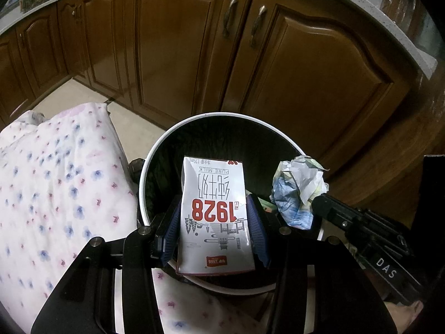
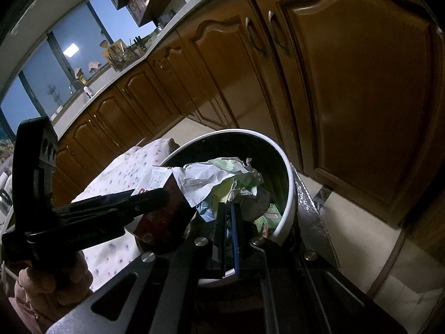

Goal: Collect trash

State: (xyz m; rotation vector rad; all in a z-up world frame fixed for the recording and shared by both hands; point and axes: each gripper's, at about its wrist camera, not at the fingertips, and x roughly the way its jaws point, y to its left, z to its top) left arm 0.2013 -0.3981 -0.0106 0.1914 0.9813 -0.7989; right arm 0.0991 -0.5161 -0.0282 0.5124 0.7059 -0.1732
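A white milk carton (image 1: 213, 231) printed "1928" sits between the blue pads of my left gripper (image 1: 214, 199), which is shut on it just above a round bin (image 1: 142, 183) with a white rim and a dark inside. To its right, my right gripper (image 1: 318, 201) pinches a crumpled wad of white, blue and green paper (image 1: 297, 192) over the bin's right rim. In the right wrist view my right gripper (image 2: 228, 208) is shut on that paper wad (image 2: 219, 179) above the bin (image 2: 290, 192). The left gripper (image 2: 155, 199) with the carton (image 2: 160, 181) is at the left, held by a hand (image 2: 52, 275).
Brown wooden cabinet doors (image 1: 306, 64) stand close behind the bin. A white floral cloth (image 1: 55, 181) covers something at the bin's left. Pale floor tiles (image 2: 358, 239) lie to the right. A countertop (image 2: 105, 83) with utensils runs under a window in the far background.
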